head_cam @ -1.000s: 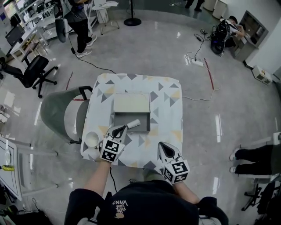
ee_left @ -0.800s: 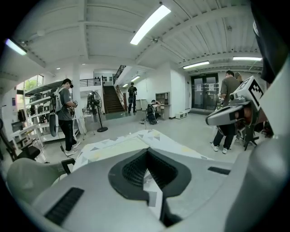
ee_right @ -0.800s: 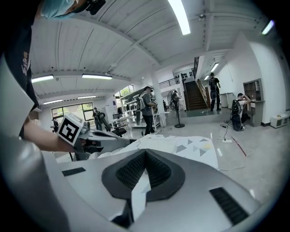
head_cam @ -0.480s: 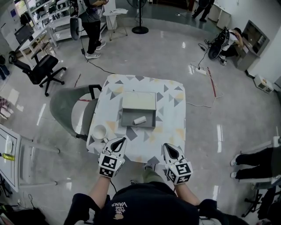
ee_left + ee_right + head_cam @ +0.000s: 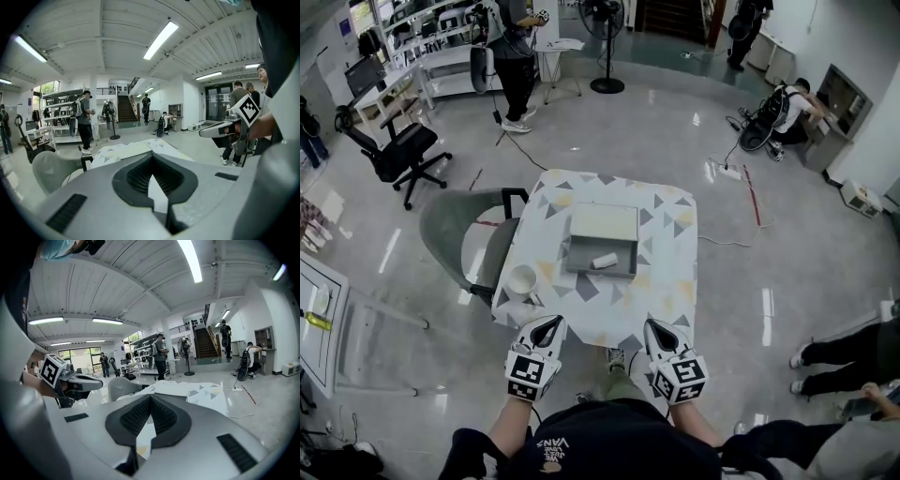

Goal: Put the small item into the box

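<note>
Our left gripper (image 5: 547,325) hangs at the worktop's (image 5: 666,286) near edge, fingers pressed together, empty. The roll (image 5: 605,262) lies inside the box (image 5: 581,271), mid-worktop. Our right gripper (image 5: 660,330) likewise. We judge placement complete: hold both clear of the box.

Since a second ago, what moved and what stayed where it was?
Both claws pulled back toward the person. The left claw came away from the near-left corner of the box, and the right claw came away from the near edge of the table. Both are shut and empty, and nothing was grabbed or dropped. The small white item still lies in the box. The bowl stayed put.
</note>
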Demonstrator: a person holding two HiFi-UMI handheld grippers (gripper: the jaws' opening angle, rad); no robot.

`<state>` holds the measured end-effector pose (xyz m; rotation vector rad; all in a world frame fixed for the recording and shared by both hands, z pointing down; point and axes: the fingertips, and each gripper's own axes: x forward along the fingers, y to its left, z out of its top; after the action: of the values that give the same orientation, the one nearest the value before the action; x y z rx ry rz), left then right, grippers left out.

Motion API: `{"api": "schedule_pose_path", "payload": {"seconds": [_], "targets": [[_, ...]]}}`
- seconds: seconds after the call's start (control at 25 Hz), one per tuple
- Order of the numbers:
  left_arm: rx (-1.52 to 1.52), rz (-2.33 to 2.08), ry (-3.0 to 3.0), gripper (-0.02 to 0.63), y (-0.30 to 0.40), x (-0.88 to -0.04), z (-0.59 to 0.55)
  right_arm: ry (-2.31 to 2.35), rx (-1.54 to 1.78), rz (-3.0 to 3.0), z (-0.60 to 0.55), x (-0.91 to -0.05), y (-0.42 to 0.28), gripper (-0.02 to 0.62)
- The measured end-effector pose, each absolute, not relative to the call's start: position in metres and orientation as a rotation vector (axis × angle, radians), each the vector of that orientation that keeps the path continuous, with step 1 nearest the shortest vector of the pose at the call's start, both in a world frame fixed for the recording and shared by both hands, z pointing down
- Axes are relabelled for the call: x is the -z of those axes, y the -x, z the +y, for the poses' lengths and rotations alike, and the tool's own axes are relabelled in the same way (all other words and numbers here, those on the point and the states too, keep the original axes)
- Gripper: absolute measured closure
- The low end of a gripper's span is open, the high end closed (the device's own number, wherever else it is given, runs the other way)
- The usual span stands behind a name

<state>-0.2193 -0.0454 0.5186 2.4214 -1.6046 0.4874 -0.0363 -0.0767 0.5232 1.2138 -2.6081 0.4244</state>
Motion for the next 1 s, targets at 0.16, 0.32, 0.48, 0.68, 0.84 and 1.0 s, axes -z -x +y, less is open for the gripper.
{"api": "schedule_pose_path", "payload": {"seconds": [0.16, 0.32, 0.48, 0.68, 0.84, 1.0], "targets": [[-0.479, -1.617, -2.418, 0.6, 0.221, -0.515, -0.024, -1.195, -0.425, -2.617, -0.06, -0.522, 0.039, 0.595], [-0.45, -1.616, -2.418, 0.6, 0.217, -0.513, -0.005, -1.189, -0.412, -2.624, -0.05, -0.519, 0.039, 0.595], [-0.441, -1.622, -2.416, 0.6, 0.217, -0.512, 0.012, -1.195, -0.379, -2.628, -0.041, -0.514, 0.042, 0.596], [-0.432, -1.62, -2.423, 0.6, 0.217, -0.512, 0.028, -1.187, -0.364, -2.635, -0.029, -0.513, 0.043, 0.597], [-0.427, -1.627, -2.425, 0.6, 0.217, -0.513, 0.037, -1.192, -0.35, -2.631, -0.021, -0.512, 0.042, 0.597], [-0.421, -1.63, -2.425, 0.6, 0.217, -0.513, 0.042, -1.191, -0.346, -2.628, -0.015, -0.513, 0.041, 0.597]]}}
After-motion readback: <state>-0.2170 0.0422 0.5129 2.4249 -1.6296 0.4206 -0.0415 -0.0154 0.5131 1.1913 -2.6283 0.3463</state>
